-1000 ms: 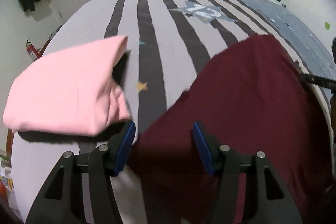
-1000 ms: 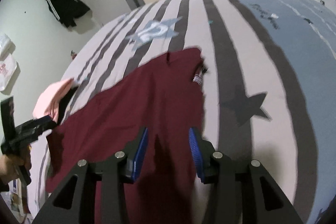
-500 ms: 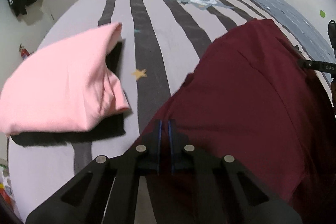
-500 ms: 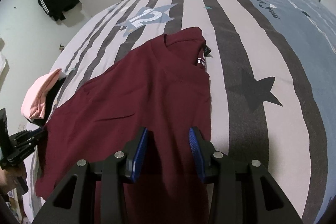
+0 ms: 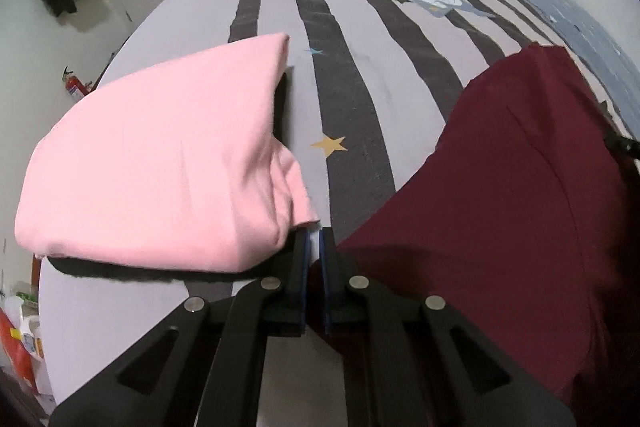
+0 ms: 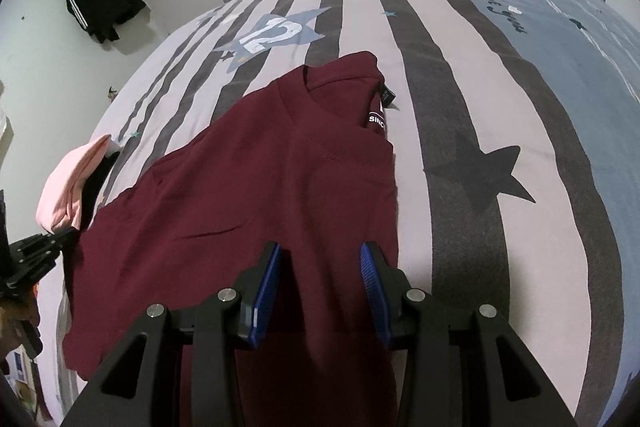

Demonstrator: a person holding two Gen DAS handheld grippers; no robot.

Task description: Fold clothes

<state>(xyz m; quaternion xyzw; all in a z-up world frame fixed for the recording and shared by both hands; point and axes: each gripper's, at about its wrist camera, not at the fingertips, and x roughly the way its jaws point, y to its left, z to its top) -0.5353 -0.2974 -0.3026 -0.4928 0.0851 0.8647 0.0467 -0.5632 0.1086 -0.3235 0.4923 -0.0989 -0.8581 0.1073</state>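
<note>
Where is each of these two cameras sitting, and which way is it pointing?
Left wrist view: rides on the left gripper, looking forward across the striped bed at the pink stack; its jaws are shut on the maroon shirt edge.
Right wrist view: rides on the right gripper, jaws open over the shirt's hem, facing its collar; the left gripper shows at far left.
Shared: shirt, pink stack, bed, black jacket on the wall.

White "12" on a blue star (image 6: 276,35) of the striped bedspread (image 6: 460,75), "SINC" — cut off — on the maroon shirt's neck label (image 6: 378,117)
</note>
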